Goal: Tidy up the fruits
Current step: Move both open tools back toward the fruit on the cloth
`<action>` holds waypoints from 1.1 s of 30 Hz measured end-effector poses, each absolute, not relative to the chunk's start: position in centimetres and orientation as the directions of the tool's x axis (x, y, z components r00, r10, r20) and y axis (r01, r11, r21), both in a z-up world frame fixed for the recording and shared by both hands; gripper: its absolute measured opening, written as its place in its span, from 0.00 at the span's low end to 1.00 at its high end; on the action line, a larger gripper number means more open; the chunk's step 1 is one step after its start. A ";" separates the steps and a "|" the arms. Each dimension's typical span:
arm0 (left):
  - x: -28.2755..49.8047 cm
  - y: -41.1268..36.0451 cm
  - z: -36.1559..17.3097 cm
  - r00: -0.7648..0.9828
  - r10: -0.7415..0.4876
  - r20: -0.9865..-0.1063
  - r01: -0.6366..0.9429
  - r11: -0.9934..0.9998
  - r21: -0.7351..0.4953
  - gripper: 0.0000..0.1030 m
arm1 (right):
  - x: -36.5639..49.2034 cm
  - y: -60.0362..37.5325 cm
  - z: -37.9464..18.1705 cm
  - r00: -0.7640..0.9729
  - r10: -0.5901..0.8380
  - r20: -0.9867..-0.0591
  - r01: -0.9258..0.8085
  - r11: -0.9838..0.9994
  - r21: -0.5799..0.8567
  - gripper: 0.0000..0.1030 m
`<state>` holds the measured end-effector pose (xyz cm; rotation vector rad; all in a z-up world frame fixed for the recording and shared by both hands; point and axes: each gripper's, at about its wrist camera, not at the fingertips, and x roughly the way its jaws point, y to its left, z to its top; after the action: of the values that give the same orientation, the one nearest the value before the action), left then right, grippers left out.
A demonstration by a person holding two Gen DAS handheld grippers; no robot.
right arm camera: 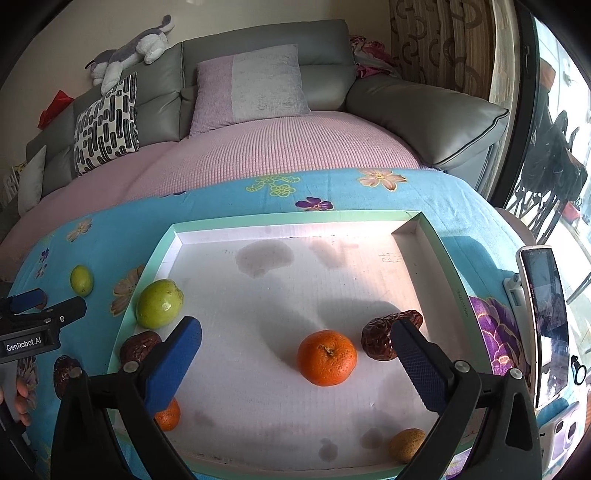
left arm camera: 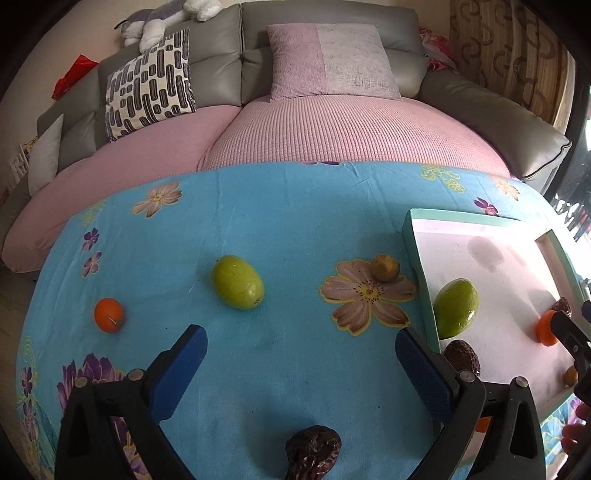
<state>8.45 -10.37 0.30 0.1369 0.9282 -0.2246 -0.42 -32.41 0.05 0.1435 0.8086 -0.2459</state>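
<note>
My left gripper [left arm camera: 301,350] hangs open over the blue flowered cloth [left arm camera: 288,229], holding nothing. Ahead of it lie a green fruit [left arm camera: 237,281], an orange [left arm camera: 109,315] to the left and a small brown fruit [left arm camera: 385,268]; a dark date [left arm camera: 314,448] sits just below its fingers. My right gripper [right arm camera: 295,347] stands open over the white tray [right arm camera: 295,218], with an orange [right arm camera: 327,357] between its fingers, untouched. A date [right arm camera: 384,338] lies against the right finger. The tray also holds a green fruit [right arm camera: 159,303], another date [right arm camera: 138,347], a small orange [right arm camera: 168,415] and a brown fruit [right arm camera: 406,445].
A grey sofa [left arm camera: 332,26] with pillows and a pink cover lies behind the table. A phone on a stand [right arm camera: 546,321] rises right of the tray. The tray's green wall [left arm camera: 417,258] borders the cloth on the right. A hand [right arm camera: 20,398] shows at the left edge.
</note>
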 end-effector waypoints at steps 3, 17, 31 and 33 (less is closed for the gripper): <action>8.6 -9.5 0.5 0.586 -0.124 -0.801 0.244 0.969 0.029 1.00 | -0.1 -31.7 0.1 0.661 -0.149 -0.736 0.246 0.969 0.025 0.99; 9.0 -4.0 1.1 0.607 -0.090 -0.789 0.160 0.987 0.010 1.00 | 1.2 -28.4 0.7 0.703 -0.090 -0.705 0.178 0.983 0.052 0.99; 9.3 2.3 1.6 0.648 -0.063 -0.759 0.068 0.997 -0.024 1.00 | 2.9 -23.2 0.8 0.741 0.017 -0.672 0.052 0.995 0.082 0.99; 9.2 3.2 1.9 0.664 -0.065 -0.745 0.053 0.998 -0.039 1.00 | 3.1 -22.5 0.8 0.746 0.027 -0.665 0.041 0.995 0.086 0.99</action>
<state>9.20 3.24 1.93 -0.0143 0.8424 -0.0666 3.07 -22.49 0.85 0.0974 0.7287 -0.0073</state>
